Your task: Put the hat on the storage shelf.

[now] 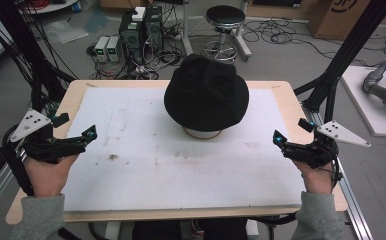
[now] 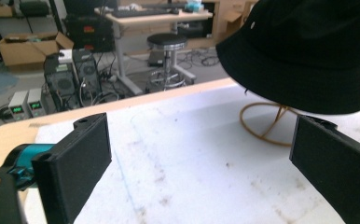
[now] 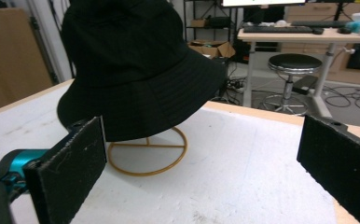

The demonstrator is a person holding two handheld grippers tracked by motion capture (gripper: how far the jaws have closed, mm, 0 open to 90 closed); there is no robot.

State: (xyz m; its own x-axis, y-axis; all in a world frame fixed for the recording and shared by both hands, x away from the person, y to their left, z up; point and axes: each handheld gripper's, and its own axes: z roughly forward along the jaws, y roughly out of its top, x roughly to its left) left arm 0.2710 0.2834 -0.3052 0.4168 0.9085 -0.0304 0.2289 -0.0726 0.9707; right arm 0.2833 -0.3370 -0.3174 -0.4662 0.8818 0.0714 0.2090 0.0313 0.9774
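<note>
We hold one pair of tongs in each hand. The left tongs (image 1: 92, 133) are at the left side of the surface (image 1: 146, 170), and the right tongs (image 1: 277, 138) are at the right side. Both are wide open and hold nothing. In each gripper view the two black pads stand far apart, with only white surface between them.

The hat (image 1: 206, 95) is black and soft, with a floppy brim. It sits on a stand (image 3: 146, 156) near the back middle of the surface, well apart from both tongs. The stand has a thin gold ring at the bottom that lies flat on the surface. The hat hides the top of the stand, so we cannot tell what it looks like.

We think the job is to take the hat off the stand. To do it well, we should bring both tongs in slowly, one from each side. We should pinch the brim, not the round top, because the brim is thin and fits between the pads. Then we lift straight up with both hands together. If we pull sideways, the light stand may tip over or slide.

There are no bowls or boxes on the surface. Some cardboard boxes (image 2: 22, 49) stand far back in the room, and we cannot tell what is inside them.
</note>
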